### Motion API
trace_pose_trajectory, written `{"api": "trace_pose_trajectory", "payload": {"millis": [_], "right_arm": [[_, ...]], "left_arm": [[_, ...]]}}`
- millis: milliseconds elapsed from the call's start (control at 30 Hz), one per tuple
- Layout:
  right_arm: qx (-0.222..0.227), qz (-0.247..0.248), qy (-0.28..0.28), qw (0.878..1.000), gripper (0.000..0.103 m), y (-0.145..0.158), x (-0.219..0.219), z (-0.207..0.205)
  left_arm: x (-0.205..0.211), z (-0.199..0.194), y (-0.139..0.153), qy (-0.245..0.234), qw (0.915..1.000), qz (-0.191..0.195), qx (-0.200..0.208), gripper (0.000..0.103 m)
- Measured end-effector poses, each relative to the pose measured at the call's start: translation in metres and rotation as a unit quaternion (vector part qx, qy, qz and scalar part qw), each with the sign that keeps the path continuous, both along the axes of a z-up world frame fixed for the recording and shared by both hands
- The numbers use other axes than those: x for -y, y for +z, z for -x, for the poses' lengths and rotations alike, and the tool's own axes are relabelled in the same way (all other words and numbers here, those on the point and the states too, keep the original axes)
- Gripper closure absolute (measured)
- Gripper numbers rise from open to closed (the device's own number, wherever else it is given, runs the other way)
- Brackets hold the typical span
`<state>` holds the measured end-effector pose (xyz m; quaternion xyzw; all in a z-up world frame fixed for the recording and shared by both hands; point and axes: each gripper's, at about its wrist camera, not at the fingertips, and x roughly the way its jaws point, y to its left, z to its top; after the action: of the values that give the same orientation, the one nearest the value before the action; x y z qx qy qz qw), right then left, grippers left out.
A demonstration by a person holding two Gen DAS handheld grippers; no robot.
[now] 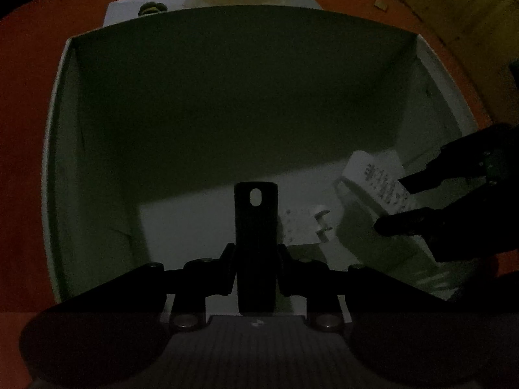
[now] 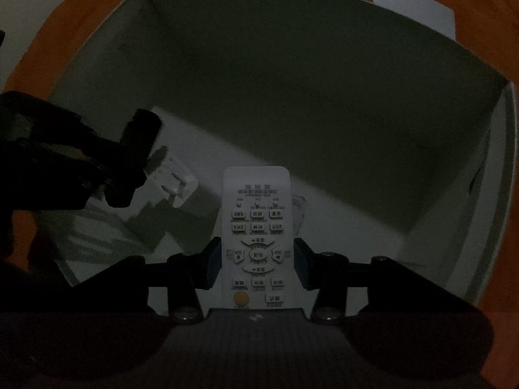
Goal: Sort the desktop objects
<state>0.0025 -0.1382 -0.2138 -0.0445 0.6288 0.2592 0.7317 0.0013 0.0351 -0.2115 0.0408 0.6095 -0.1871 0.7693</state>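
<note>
Gripping a white remote [image 2: 258, 236] inside the box [image 2: 421, 168], right hand-held gripper [image 2: 258, 265]; left [image 1: 256, 259] clamps a black strip [image 1: 256, 227].

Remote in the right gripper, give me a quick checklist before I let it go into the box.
1. Right gripper clamped on the remote: ok.
2. Remote inside the white box walls: ok.
3. Remote resting on the box floor: cannot tell.
4. Floor ahead of the remote free: ok; the white plug adapter lies off to its left.
5. Left gripper out of the way: ok; it holds a black flat object beside the remote, apart.
</note>
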Motion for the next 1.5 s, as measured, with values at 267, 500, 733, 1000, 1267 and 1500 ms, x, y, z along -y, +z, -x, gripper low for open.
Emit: {"api": "trace_pose_trajectory", "payload": {"millis": [267, 500, 733, 1000, 1267, 1500], "right_arm": [[0.004, 0.014, 0.007, 1.000, 0.054, -0.007, -0.002, -0.001], [0.015, 0.021, 0.020, 0.999, 0.054, -0.008, -0.006, -0.002], [0.028, 0.027, 0.036, 0.999, 0.054, -0.006, -0.015, -0.008], [0.062, 0.051, 0.041, 0.996, 0.053, -0.004, -0.018, -0.008], [0.058, 0.049, 0.010, 0.997, 0.038, 0.008, -0.013, -0.006], [0.068, 0.053, 0.005, 0.996, 0.027, 0.007, -0.013, -0.004]], "left_arm": [[0.001, 0.002, -0.009, -0.002, 0.9999, -0.010, -0.007, 0.082], [0.001, 0.002, -0.016, 0.000, 0.9998, -0.017, -0.014, 0.082], [0.003, 0.000, -0.017, 0.002, 0.9996, -0.022, -0.015, 0.082], [0.005, 0.001, -0.014, 0.003, 0.9996, -0.028, -0.008, 0.080], [0.005, 0.003, -0.007, 0.011, 0.9994, -0.033, 0.002, 0.054], [0.003, 0.005, -0.001, 0.017, 0.9995, -0.027, 0.008, 0.028]]}}
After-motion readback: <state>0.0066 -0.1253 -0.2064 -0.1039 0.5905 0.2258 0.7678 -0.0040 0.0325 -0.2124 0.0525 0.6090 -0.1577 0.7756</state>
